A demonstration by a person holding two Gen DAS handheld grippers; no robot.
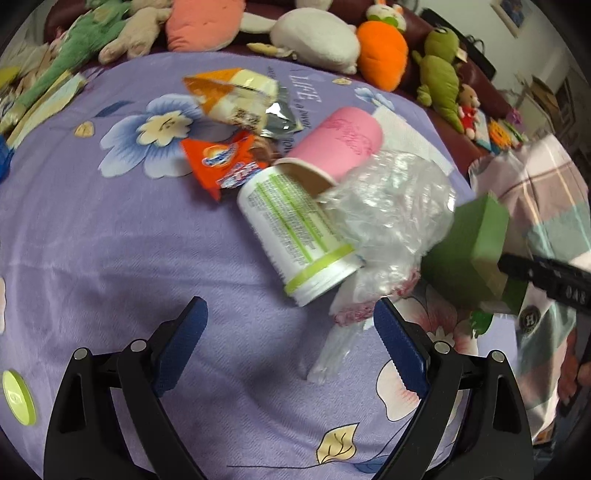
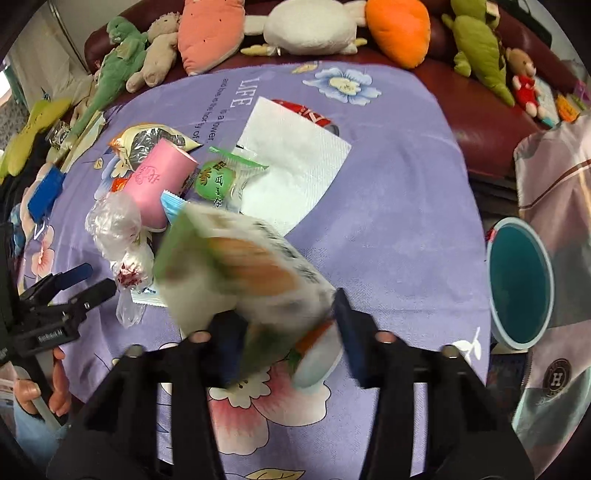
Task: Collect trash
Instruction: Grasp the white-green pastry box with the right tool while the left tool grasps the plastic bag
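Observation:
My right gripper (image 2: pixel 284 325) is shut on a green and white carton (image 2: pixel 236 269), held blurred above the purple flowered cloth (image 2: pixel 399 192); the carton also shows in the left wrist view (image 1: pixel 469 254). My left gripper (image 1: pixel 290 328) is open and empty, just short of a white cup with green print (image 1: pixel 295 229) lying on its side. Around that lie a pink paper cup (image 1: pixel 340 144), crumpled clear plastic (image 1: pixel 391 210), an orange wrapper (image 1: pixel 221 166) and a yellow snack bag (image 1: pixel 232 92). A white napkin (image 2: pixel 295 162) and a green sweet packet (image 2: pixel 218 177) lie further back.
A teal bin (image 2: pixel 521 280) stands off the cloth's right edge, beside a plaid bag (image 2: pixel 554 166). Plush toys (image 2: pixel 310 26) line the dark red sofa (image 2: pixel 480 110) behind. A blue block (image 2: pixel 44 192) lies at the left edge. A yellow-green disc (image 1: pixel 18 398) lies near my left gripper.

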